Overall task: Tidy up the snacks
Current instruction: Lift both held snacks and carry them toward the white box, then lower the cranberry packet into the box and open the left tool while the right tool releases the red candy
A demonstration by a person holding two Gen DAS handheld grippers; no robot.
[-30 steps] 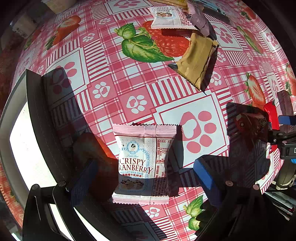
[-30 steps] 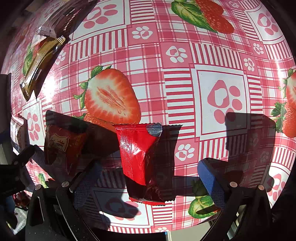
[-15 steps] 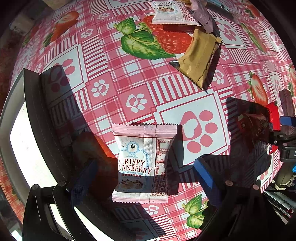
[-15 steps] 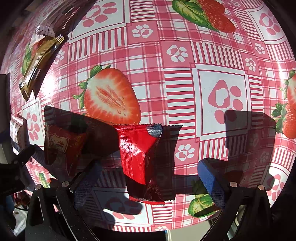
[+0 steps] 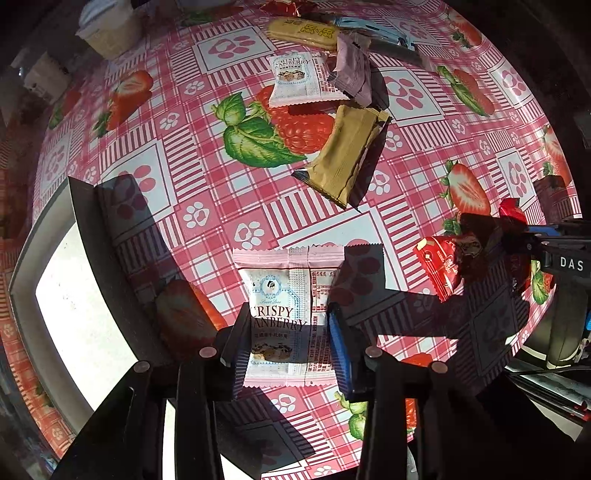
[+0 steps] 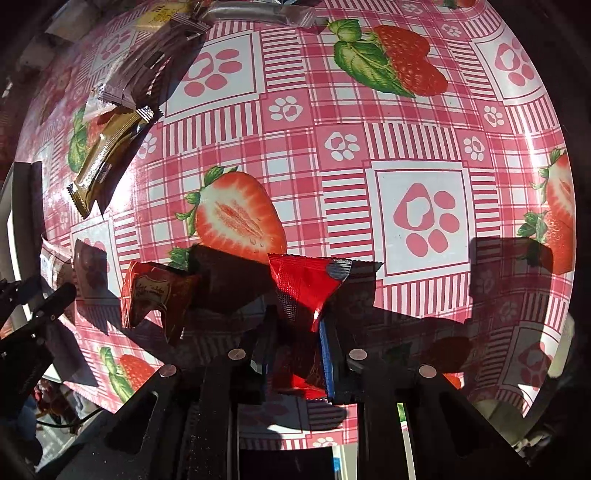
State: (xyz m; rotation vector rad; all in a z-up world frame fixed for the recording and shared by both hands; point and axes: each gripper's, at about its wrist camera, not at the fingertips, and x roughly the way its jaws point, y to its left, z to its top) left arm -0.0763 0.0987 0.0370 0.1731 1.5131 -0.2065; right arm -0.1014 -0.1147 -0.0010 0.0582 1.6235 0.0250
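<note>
Left wrist view: the left gripper (image 5: 290,341) has closed since half a second ago. Its fingers, then spread wide on either side of the pink pack (image 5: 290,314), now pinch the lower half of that pack from both sides. The pack sits a little higher off the tablecloth (image 5: 207,173) than before, its shadow falling to the right. The white tray (image 5: 79,314) lies at the left, just beside the gripper. More of the far table shows now: a tan bar (image 5: 345,153), a second pink pack (image 5: 295,79), a purple wrapper (image 5: 354,75) and a yellow pack (image 5: 303,31) beyond it. At the right edge a red pack (image 5: 439,267) lies on the cloth, close to the other gripper's dark body.

Right wrist view: the right gripper (image 6: 295,350) has likewise closed. Its fingers, earlier far apart, now squeeze the red sachet (image 6: 306,288) between them, and the sachet's top has crumpled into a point leaning right. It is held above the cloth, just below the printed strawberry half (image 6: 236,218). The other red pack (image 6: 155,295) lies to the left, near but apart. The tan bar (image 6: 105,158) stays at the upper left, with purple wrappers (image 6: 129,81) past it.
</note>
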